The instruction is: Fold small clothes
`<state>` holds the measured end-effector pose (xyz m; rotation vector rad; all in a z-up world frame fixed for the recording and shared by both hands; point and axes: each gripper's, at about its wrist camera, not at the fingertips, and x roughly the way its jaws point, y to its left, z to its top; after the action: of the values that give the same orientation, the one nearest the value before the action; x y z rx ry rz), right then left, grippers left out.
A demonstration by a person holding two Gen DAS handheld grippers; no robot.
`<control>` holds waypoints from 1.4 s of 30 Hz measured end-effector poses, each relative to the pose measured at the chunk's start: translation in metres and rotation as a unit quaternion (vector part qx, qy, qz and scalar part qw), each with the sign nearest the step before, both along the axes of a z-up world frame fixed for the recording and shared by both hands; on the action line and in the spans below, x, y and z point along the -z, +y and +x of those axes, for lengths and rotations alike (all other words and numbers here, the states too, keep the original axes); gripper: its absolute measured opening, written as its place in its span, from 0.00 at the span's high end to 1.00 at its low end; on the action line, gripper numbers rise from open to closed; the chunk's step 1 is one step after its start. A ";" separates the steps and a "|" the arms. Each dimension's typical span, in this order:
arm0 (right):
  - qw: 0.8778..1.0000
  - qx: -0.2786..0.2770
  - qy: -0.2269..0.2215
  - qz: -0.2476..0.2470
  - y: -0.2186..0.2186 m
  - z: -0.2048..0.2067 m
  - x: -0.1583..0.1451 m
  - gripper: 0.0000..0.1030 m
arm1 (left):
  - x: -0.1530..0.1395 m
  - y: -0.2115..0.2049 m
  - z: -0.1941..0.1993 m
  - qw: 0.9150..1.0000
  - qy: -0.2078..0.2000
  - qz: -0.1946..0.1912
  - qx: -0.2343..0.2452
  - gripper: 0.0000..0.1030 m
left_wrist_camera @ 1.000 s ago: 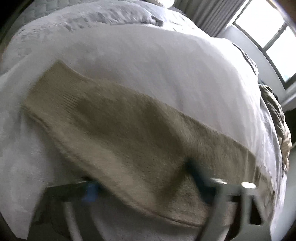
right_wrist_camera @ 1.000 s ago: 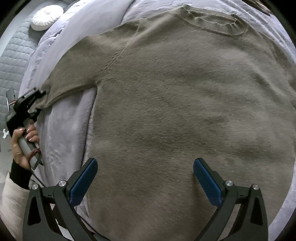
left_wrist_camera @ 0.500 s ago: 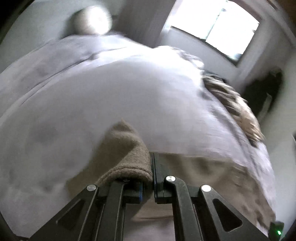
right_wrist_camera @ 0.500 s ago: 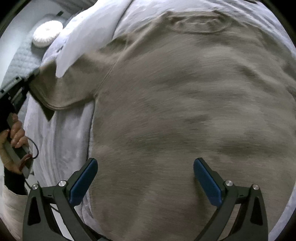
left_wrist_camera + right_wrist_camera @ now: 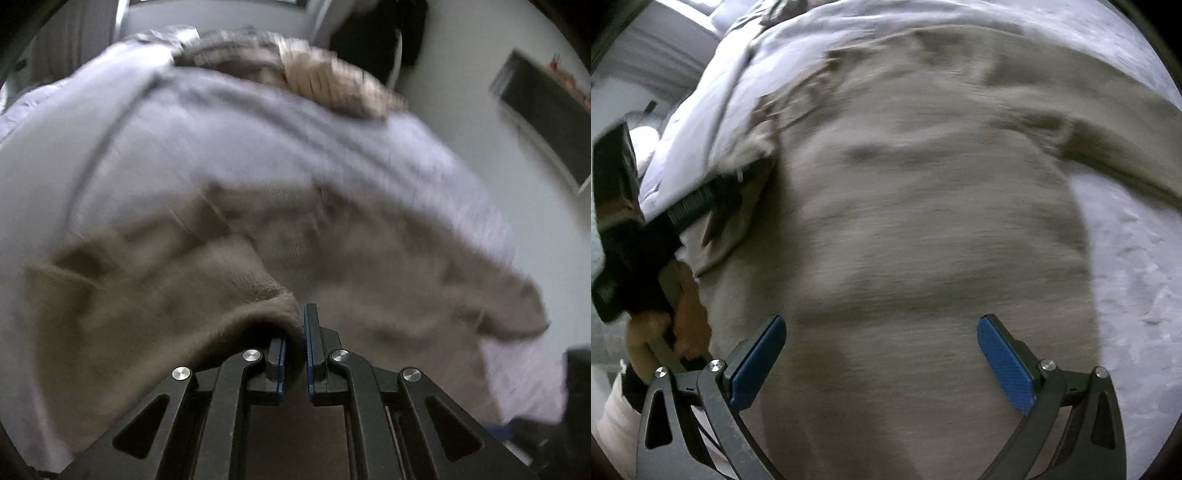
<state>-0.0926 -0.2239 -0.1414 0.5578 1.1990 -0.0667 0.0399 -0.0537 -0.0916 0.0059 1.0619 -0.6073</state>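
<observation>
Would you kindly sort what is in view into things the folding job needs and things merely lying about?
Job:
- taupe sweater
- its sleeve cuff, clamped in the left hand-held gripper
- right hand-held gripper, open

Lying about:
- knit blanket
- grey bedcover

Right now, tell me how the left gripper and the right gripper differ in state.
The left gripper is shut on the sleeve cuff of the beige sweater; the right gripper is open and holds nothing. The left gripper has the cuff bunched between its blue pads; the right gripper's blue pads stand wide apart above the sweater's body. Both point down at the same sweater on the grey bedding.
</observation>
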 end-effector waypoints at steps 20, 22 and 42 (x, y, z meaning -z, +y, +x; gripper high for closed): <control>0.874 -0.282 -0.136 -0.373 0.154 0.126 -0.036 0.00 | -0.017 0.150 0.000 0.968 -0.045 0.180 -0.167 0.35; 0.840 -0.302 -0.144 -0.428 0.167 0.127 -0.027 0.01 | -0.003 0.166 0.010 0.964 -0.033 0.190 -0.183 0.35; 0.956 0.176 -0.117 0.205 -0.069 0.083 0.025 0.68 | 0.036 0.163 0.027 0.961 -0.012 0.202 -0.191 0.23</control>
<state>-0.0099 -0.2927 -0.1668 1.1121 0.8719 -0.0523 0.0666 0.1095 -0.1278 0.1605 1.1116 -0.0352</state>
